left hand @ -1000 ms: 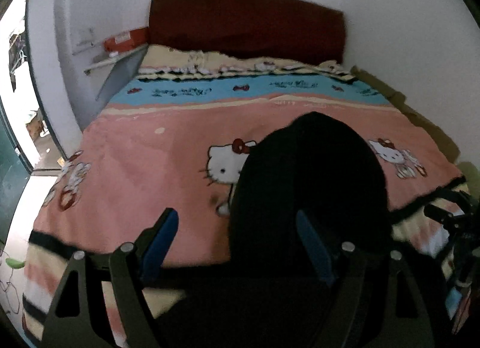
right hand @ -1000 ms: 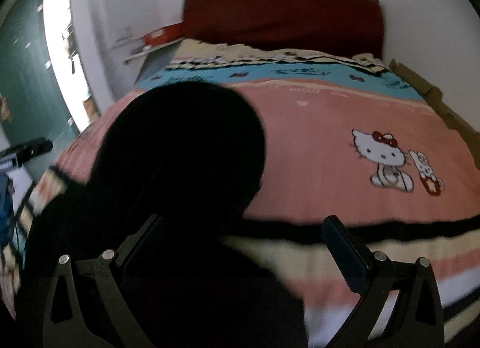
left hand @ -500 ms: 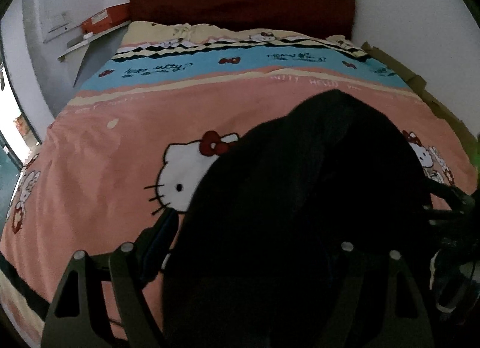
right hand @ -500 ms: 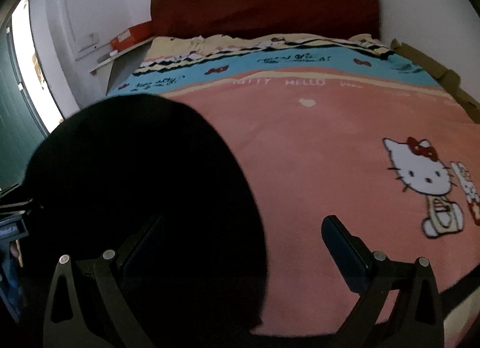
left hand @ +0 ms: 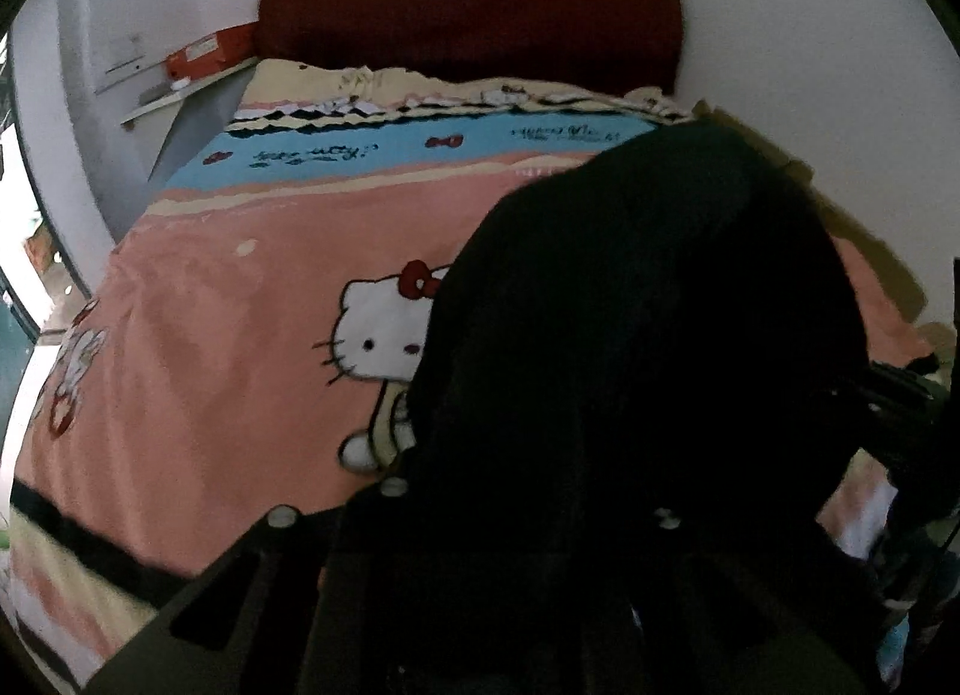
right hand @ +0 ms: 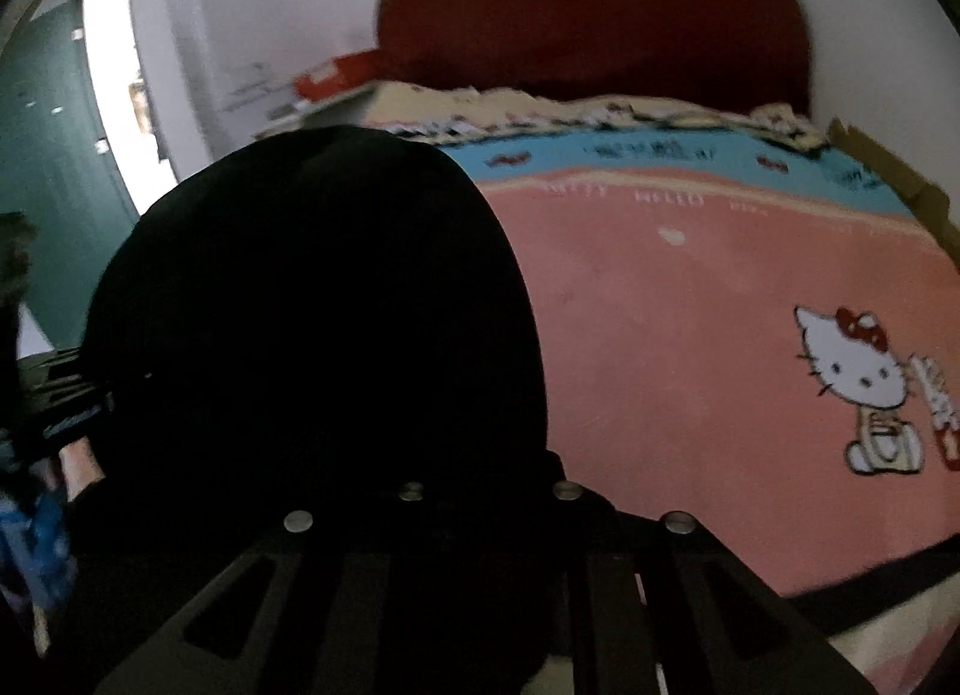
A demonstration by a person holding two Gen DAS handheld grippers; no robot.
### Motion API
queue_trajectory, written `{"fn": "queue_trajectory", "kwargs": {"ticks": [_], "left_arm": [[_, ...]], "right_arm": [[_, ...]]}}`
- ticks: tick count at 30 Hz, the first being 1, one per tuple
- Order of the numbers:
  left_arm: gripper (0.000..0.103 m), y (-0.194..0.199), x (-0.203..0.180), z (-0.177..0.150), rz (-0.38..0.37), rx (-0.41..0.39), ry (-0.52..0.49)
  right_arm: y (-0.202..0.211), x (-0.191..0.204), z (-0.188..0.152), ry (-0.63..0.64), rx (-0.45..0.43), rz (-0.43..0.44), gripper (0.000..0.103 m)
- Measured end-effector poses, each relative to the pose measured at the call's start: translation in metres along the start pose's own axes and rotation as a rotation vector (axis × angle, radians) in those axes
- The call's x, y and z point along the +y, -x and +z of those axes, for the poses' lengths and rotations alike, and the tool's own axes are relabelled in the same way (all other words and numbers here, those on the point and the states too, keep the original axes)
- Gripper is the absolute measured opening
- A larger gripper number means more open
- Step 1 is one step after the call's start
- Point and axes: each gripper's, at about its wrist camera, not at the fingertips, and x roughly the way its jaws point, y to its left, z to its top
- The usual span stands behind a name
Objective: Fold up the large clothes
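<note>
A large black garment hangs in front of both cameras, above the pink Hello Kitty bedspread. In the left wrist view it covers the right half. In the right wrist view the garment covers the left half. My left gripper has its jaws drawn together with black cloth between them. My right gripper is also shut, with the cloth's edge pinched in it. The fingertips are hidden in the dark cloth.
The bed has a dark red headboard against a white wall. A shelf with an orange box is at the left of the headboard. A doorway lies to the left. Brown cardboard lines the bed's right side.
Both grippers were open around the garment and have closed on it. The garment has lifted and now bulges higher in both views.
</note>
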Motion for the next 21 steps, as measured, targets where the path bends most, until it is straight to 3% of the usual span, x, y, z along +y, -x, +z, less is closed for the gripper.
{"fn": "queue_trajectory", "kwargs": {"ticks": [6,11,16,21], "left_arm": [[0.009,0.097,0.016,-0.046,-0.071,-0.047,0.076],[0.009,0.164,0.023,-0.098,-0.116,-0.093,0.107],[0.009,0.204,0.013,-0.158,-0.131,-0.126,0.042],[0.009,0.204,0.002,-0.212,-0.100,-0.130,-0.021]], "right_arm": [[0.111,0.031,-0.032,0.025,-0.088,0.111,0.009],[0.177,0.056,-0.073,0.050,-0.122,0.166,0.009],[0.223,0.073,-0.121,0.071,-0.117,0.182,0.009],[0.235,0.083,-0.171,0.088,-0.061,0.156,0.009]]}}
